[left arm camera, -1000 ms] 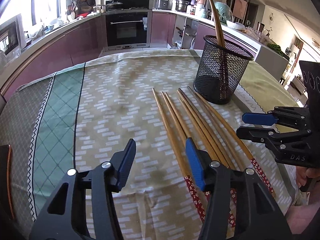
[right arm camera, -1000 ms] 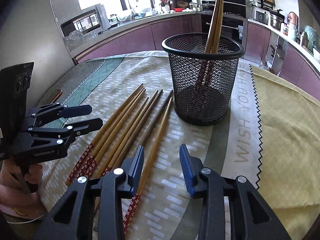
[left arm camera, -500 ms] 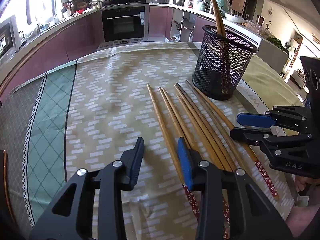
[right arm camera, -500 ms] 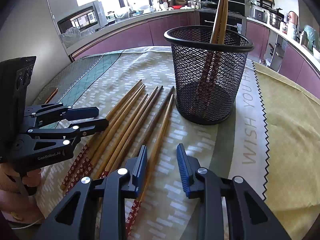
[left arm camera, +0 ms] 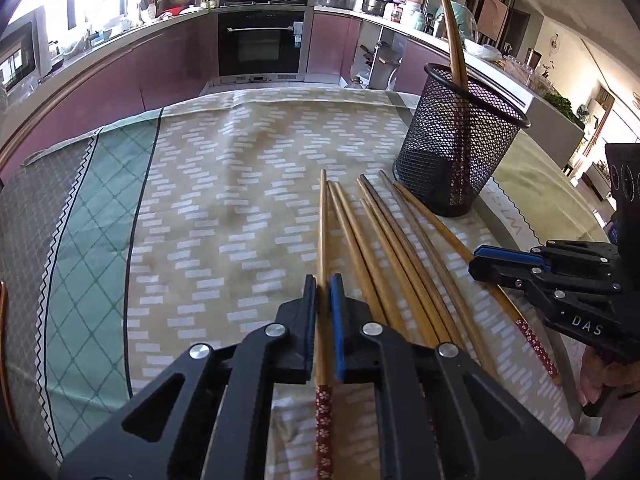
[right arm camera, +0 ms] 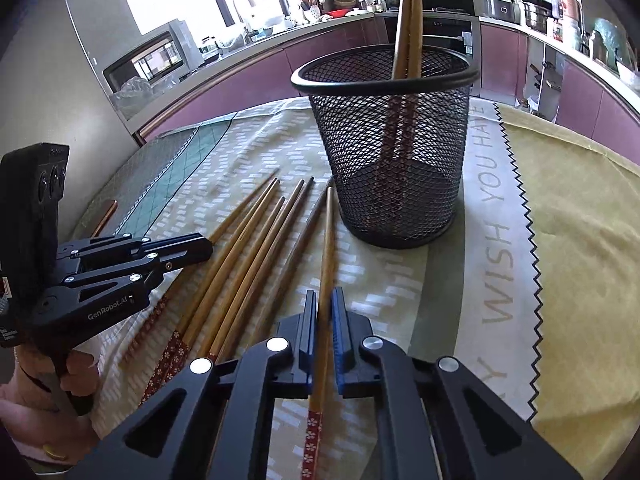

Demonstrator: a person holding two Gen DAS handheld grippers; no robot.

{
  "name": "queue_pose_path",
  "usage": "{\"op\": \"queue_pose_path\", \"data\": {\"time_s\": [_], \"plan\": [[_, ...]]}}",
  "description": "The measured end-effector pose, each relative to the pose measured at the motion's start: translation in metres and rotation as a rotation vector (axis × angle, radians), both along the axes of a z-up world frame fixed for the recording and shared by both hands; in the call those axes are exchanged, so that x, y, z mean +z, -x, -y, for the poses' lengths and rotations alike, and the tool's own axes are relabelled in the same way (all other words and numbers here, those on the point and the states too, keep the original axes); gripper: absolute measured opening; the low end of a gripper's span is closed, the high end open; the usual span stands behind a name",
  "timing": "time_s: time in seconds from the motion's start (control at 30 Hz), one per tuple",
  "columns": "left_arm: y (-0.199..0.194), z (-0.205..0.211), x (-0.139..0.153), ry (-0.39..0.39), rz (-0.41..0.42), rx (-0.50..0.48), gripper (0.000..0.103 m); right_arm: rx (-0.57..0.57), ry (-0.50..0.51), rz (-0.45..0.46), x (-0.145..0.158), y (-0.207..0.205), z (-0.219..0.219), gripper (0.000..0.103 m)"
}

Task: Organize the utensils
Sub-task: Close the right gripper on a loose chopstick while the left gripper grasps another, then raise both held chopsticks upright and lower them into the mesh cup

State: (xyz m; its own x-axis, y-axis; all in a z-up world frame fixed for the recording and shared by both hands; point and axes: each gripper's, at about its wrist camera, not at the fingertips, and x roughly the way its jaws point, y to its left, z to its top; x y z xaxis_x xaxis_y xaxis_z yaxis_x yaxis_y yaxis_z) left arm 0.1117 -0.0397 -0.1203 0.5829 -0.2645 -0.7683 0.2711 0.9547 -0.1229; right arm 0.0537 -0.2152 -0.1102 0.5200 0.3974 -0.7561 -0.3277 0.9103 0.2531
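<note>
- Left gripper (left arm camera: pixel 323 292): its jaws have just closed and now pinch the leftmost chopstick (left arm camera: pixel 322 240) of the row, gripping the bare wood above its red flowered end.
- That chopstick lies lengthwise straight away from the left camera, thin tip far, patterned end near.
- Right gripper (right arm camera: pixel 325 304): jaws also just closed, clamped on the rightmost chopstick (right arm camera: pixel 327 248) at the same kind of spot.
- This one runs almost straight ahead, its tip near the foot of the basket (right arm camera: pixel 384 144).
- The other chopsticks (right arm camera: pixel 248 256) lie side by side between the two, on the cloth (right arm camera: pixel 496 240), fanning slightly, tips toward the basket.
- The mesh basket stands upright just beyond the tips; two chopsticks (right arm camera: pixel 408 20) stand in it, patterned ends down, leaning on the rim.
</note>
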Motion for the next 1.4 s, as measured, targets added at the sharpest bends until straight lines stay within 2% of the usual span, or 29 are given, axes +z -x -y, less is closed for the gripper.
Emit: {"op": "queue_pose_path", "data": {"time_s": [0.3,0.63,0.97,1.4], "plan": [[0.016,-0.005,0.017,0.057,0.033,-0.034,0.008,0.02,-0.077,0.032,0.016,0.006,0.01,0.006],[0.028,-0.008,0.046,0.188,0.064,-0.101,0.008,0.065,-0.125,0.092,0.037,0.014,0.008,0.006],[0.034,-0.012,0.081,0.3,0.116,-0.16,0.008,0.051,-0.174,0.181,0.066,0.023,0.026,0.006],[0.03,-0.009,0.122,0.361,0.196,-0.197,0.007,0.003,-0.201,0.294,0.103,0.023,0.05,0.006]]}}
